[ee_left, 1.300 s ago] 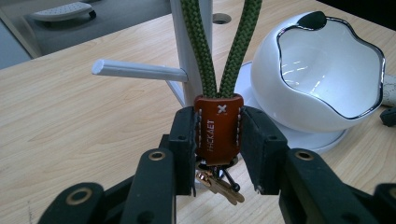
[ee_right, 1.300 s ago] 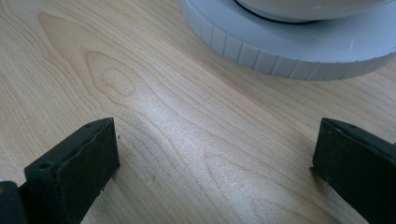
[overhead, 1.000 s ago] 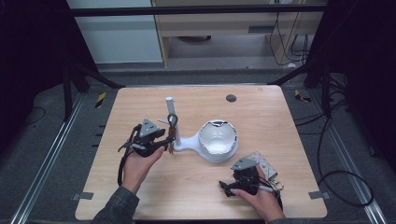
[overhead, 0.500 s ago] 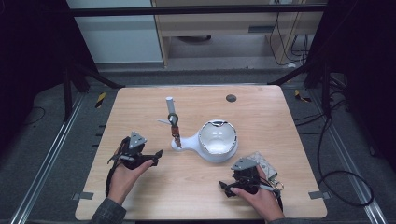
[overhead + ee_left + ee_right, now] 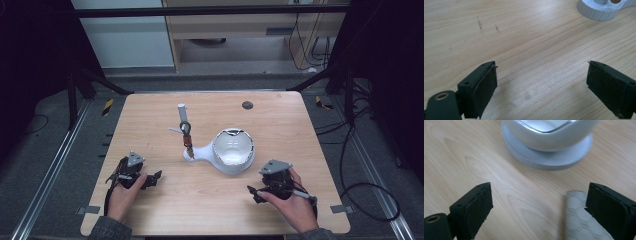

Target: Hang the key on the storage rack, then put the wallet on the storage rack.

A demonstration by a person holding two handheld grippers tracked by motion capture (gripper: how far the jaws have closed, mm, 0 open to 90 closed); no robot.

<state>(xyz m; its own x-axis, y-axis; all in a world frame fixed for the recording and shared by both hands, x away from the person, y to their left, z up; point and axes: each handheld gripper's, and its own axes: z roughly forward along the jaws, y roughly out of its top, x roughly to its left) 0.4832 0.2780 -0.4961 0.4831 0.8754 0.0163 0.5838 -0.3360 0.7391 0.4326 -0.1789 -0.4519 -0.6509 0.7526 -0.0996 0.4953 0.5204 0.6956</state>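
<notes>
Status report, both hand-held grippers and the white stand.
Left hand-held gripper open, empty. Right hand-held gripper open, grey cylinder at one jaw. White stand untouched, path clear.

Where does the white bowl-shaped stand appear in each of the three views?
High view: the white stand sits right of the table's middle.
Left gripper view: its ribbed end is at the top right corner.
Right gripper view: its bowl and round base run along the top edge.
Shared landmark: the wooden tabletop.
</notes>
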